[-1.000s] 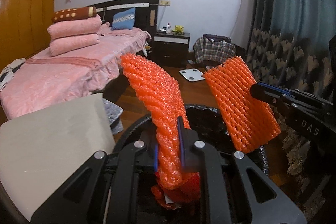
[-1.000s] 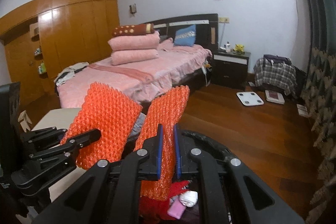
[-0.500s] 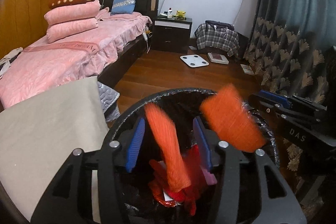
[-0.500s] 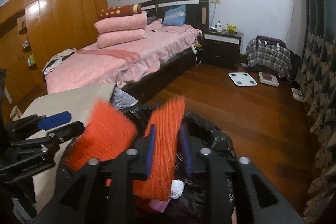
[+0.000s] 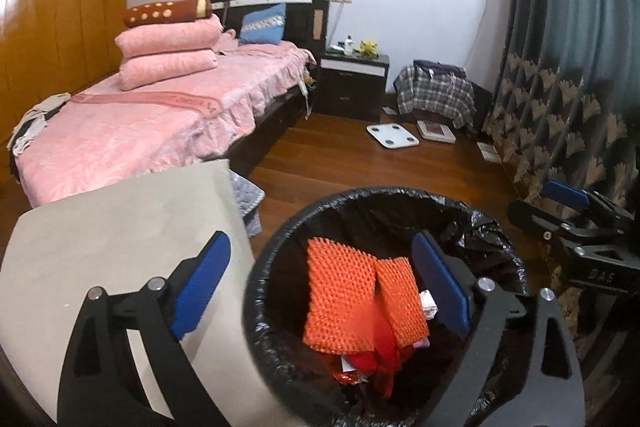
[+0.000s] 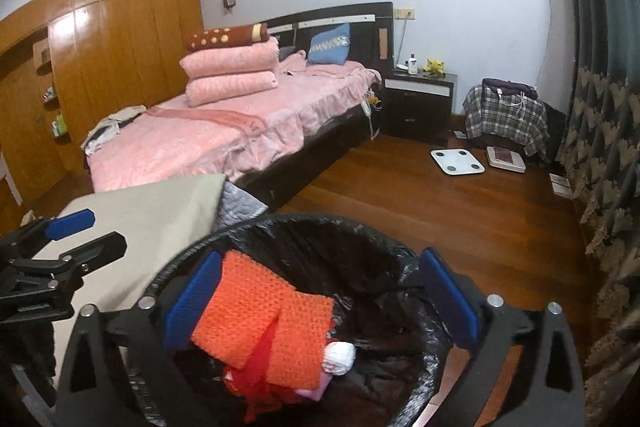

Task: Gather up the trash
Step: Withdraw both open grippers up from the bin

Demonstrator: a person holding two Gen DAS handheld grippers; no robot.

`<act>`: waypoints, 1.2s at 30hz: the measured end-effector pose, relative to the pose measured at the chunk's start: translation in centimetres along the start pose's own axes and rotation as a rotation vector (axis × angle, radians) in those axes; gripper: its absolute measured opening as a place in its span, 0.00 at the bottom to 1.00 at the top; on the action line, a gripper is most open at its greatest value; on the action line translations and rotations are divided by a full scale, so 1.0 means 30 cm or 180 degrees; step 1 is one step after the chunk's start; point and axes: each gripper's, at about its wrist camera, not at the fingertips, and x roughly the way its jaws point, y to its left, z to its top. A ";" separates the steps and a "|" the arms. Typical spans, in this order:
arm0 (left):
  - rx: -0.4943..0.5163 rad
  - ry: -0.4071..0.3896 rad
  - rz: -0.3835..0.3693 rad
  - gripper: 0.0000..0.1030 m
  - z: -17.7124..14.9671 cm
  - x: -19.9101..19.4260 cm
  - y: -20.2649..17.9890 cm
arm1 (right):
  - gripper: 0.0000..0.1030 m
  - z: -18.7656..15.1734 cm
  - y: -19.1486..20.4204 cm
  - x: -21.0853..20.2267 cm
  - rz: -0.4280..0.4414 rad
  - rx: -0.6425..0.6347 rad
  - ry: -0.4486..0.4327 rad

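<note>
My left gripper [image 5: 320, 283] hangs with its blue pads spread wide and nothing between them, and my right gripper [image 6: 320, 301] is just as wide apart and empty, both poised over the black-lined trash bin [image 5: 280, 247]. Down inside the bin, two orange foam nets [image 5: 344, 299] lie side by side on top of red scraps and a white crumpled wad [image 6: 339, 357]. Just left of the bin sits a beige table [image 5: 100, 227], with the pink bed [image 6: 224, 135] beyond.

"DAS" on right gripper [image 5: 576, 211] body.
</note>
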 end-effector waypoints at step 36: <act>-0.0086 -0.0572 0.0272 0.95 -0.055 -0.496 0.023 | 0.94 0.007 0.272 -0.411 0.0314 -0.0246 -0.0373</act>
